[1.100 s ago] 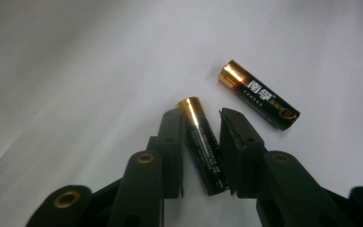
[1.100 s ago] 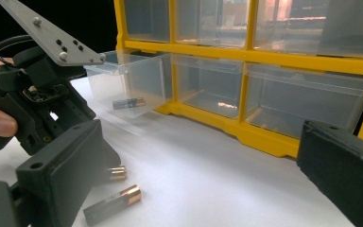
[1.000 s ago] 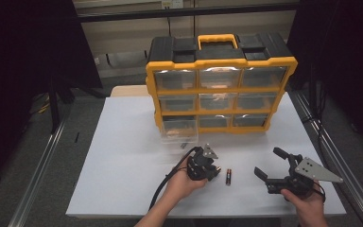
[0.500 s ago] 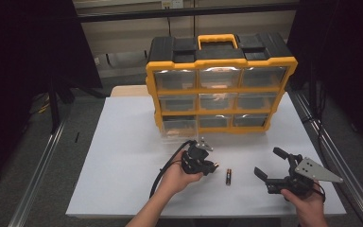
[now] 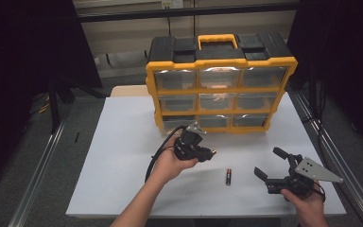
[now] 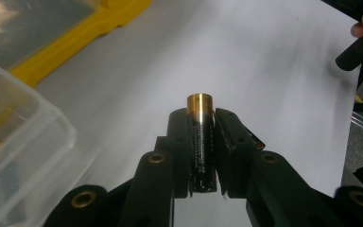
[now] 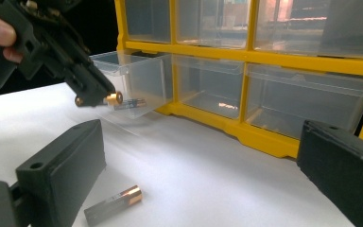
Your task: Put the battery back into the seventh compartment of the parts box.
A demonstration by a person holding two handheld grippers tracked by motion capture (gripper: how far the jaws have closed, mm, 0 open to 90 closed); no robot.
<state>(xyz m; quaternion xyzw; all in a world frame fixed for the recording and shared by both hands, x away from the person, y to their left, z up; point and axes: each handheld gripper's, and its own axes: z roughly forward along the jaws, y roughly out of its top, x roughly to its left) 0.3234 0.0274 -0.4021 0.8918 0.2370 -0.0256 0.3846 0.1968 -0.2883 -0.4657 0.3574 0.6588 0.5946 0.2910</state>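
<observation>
The left gripper (image 5: 207, 153) clenched a battery (image 6: 201, 142) near the yellow drawer cabinet (image 5: 220, 90); the right gripper (image 5: 276, 165), farther off, gaped empty.

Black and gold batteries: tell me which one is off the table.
The black and gold battery clamped in the left gripper, lifted near the pulled-out drawer; the other battery lies flat on the white table.

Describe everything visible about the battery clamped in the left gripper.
The black cylindrical battery with a gold-coloured metal end is pinched lengthwise between the two black jaws of the left gripper, which press on its sides. Its gold end pokes out past the jaw tips; faint small print runs along its dark casing. It is held off the white table, near the pulled-out clear plastic drawer of the yellow organiser.
</observation>
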